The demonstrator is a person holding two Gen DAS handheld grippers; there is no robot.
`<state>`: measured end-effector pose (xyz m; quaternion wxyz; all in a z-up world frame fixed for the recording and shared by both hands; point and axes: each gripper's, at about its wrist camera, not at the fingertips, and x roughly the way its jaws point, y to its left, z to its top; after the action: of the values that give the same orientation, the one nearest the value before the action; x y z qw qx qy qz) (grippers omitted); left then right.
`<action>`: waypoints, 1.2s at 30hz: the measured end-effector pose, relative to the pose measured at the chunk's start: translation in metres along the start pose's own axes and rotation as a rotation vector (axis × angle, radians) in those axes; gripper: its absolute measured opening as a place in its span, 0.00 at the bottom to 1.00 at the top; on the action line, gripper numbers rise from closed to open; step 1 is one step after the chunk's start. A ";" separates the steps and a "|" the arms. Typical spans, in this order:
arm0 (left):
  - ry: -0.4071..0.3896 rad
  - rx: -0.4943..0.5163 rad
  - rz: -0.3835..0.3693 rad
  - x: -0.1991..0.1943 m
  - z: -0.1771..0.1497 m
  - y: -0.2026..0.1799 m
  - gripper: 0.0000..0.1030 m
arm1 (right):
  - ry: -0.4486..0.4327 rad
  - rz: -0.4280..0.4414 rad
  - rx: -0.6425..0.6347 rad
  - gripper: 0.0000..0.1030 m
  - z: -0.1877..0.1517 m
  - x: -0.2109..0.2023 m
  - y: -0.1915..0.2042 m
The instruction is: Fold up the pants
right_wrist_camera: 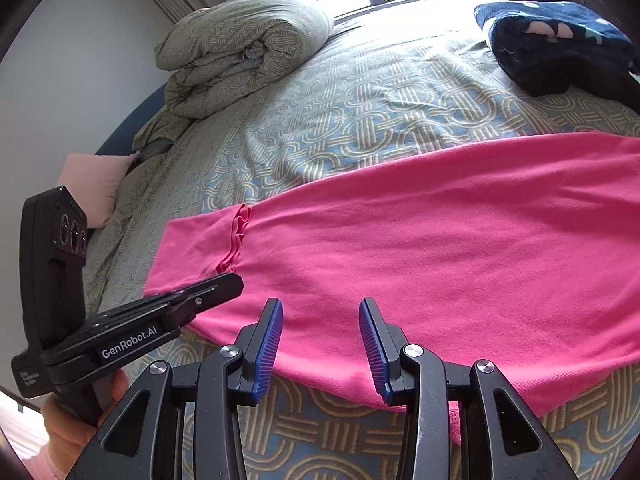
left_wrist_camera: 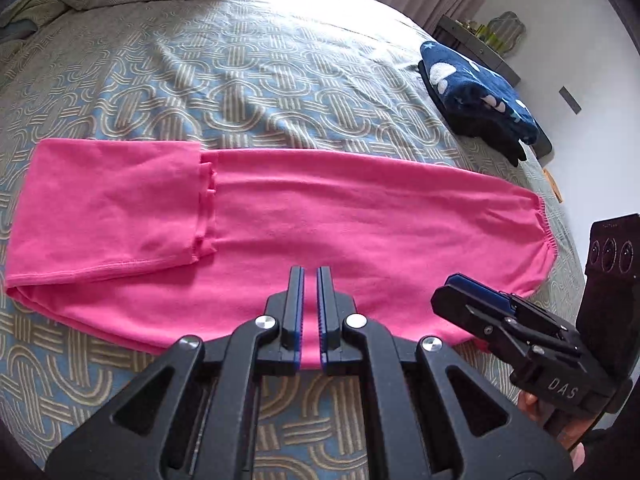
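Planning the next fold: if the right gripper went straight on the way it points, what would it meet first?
Probably the pink pants: the open right gripper angles down over their near edge, with nothing between its fingers. Depth is hard to judge, so it might touch the bedspread edge instead.

Pants (left_wrist_camera: 320, 216) lie across the bed (left_wrist_camera: 240, 80), folded blanket (left_wrist_camera: 484, 92) behind them

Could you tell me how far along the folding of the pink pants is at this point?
Done: the pink pants lie flat on the bed with the cuff end folded back over the legs. In hand: nothing; the left gripper is shut and empty above the near edge, and the right gripper is open over the fabric. Left: at least one more fold toward the elastic waistband.
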<state>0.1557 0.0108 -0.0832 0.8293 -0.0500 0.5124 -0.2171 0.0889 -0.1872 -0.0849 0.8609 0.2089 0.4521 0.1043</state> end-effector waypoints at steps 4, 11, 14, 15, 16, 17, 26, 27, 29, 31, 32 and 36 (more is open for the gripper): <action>-0.057 -0.051 0.134 -0.027 -0.002 0.046 0.07 | 0.054 0.143 0.038 0.40 0.004 0.010 0.002; -0.110 -0.115 0.372 -0.061 -0.032 0.130 0.42 | 0.192 0.273 0.054 0.42 0.017 0.065 0.036; -0.106 -0.090 0.405 -0.064 -0.041 0.149 0.48 | 0.247 0.291 0.094 0.43 0.024 0.088 0.044; -0.102 -0.083 0.404 -0.062 -0.042 0.154 0.48 | 0.255 0.293 0.106 0.44 0.026 0.093 0.046; -0.098 -0.080 0.395 -0.059 -0.043 0.158 0.48 | 0.260 0.294 0.113 0.45 0.029 0.099 0.049; -0.096 -0.081 0.384 -0.056 -0.044 0.162 0.48 | 0.264 0.290 0.116 0.45 0.032 0.103 0.052; -0.100 -0.095 0.288 -0.035 -0.032 0.178 0.48 | 0.308 0.240 0.094 0.48 0.053 0.142 0.080; -0.103 -0.083 0.286 -0.034 -0.032 0.178 0.48 | 0.314 0.237 0.093 0.48 0.053 0.146 0.081; -0.106 -0.064 0.289 -0.032 -0.030 0.177 0.48 | 0.321 0.239 0.094 0.48 0.054 0.154 0.083; -0.107 -0.057 0.287 -0.030 -0.028 0.176 0.48 | 0.325 0.255 0.105 0.48 0.055 0.160 0.084; -0.109 -0.059 0.283 -0.030 -0.028 0.176 0.48 | 0.328 0.266 0.111 0.48 0.057 0.163 0.085; -0.114 -0.072 0.268 -0.030 -0.026 0.182 0.49 | 0.342 0.293 0.117 0.49 0.063 0.174 0.088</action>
<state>0.1777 0.1907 -0.1265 0.8763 -0.0228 0.4740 -0.0826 0.2410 -0.0617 -0.1414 0.7339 0.3012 0.5614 0.2356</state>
